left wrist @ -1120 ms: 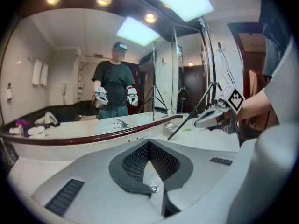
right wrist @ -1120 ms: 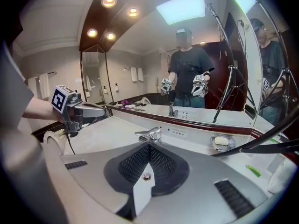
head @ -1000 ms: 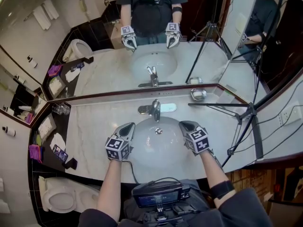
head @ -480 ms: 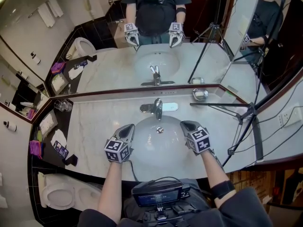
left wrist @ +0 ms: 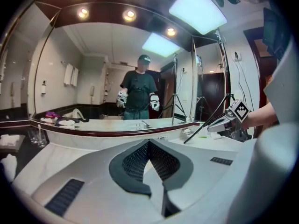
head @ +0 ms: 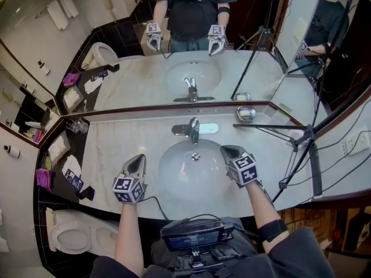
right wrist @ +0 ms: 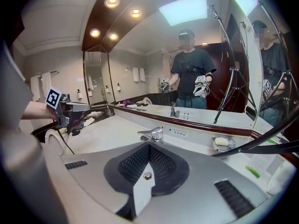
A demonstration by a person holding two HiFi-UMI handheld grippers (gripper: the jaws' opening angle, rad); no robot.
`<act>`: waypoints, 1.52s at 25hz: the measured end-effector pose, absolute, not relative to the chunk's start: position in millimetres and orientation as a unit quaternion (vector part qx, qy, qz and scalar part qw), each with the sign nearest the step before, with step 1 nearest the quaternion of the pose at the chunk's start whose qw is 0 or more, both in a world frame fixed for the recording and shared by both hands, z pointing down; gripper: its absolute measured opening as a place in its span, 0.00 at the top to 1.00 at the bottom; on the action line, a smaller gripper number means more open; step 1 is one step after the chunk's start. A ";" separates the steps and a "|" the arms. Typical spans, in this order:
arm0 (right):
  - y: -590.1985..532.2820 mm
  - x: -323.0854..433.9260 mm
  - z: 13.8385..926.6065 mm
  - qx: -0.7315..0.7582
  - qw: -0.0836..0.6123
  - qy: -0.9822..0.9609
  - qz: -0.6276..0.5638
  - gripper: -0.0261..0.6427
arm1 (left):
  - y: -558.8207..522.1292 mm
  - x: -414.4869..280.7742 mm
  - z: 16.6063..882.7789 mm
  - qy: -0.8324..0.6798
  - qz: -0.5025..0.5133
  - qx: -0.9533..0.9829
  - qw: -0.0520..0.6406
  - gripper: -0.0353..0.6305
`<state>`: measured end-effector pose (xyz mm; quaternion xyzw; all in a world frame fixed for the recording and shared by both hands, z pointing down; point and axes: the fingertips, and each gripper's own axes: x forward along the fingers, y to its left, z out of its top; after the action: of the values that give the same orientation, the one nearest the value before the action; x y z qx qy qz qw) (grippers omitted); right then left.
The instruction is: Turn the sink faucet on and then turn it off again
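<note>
Faucet (head: 192, 131): bright polished metal with a mirror-like finish. Sink basin (head: 174, 175): white, smooth and glossy. Countertop (head: 113, 149): pale veined stone, polished, showing soft reflections. Soap dish (head: 245, 114): shiny metal. Left gripper (head: 138, 160) and right gripper (head: 227, 151): grey moulded plastic shells, smooth and matt. Their pads (left wrist: 136, 161) are dark and rubber-like, with a fine dimpled grid. Tripod (head: 304, 141): black legs, matt finish. Mirror (head: 133, 77): clear glass edged by a dark, glossy strip. Toilet (head: 69, 236): glossy white.
</note>
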<state>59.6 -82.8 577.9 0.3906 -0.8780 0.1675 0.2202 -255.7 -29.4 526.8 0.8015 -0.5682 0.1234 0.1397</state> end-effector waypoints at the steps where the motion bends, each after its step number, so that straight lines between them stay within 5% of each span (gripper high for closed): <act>1: -83.3 59.8 577.2 0.391 0.220 -0.878 0.168 0.93 | -23.4 -273.2 524.4 -0.581 0.122 0.793 0.140 0.95; 17: -92.3 74.3 589.8 0.403 0.220 -0.870 0.181 0.93 | 149.7 -511.0 463.8 -0.762 0.106 0.627 0.119 0.95; 38: -99.2 74.4 594.8 0.414 0.215 -0.864 0.190 0.93 | 30.3 -389.3 490.6 -0.659 0.094 0.739 0.107 0.95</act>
<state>74.4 -99.2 594.8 0.4139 -0.8641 0.1897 0.2148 -389.3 30.3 490.6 0.7390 -0.6585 0.0938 0.1066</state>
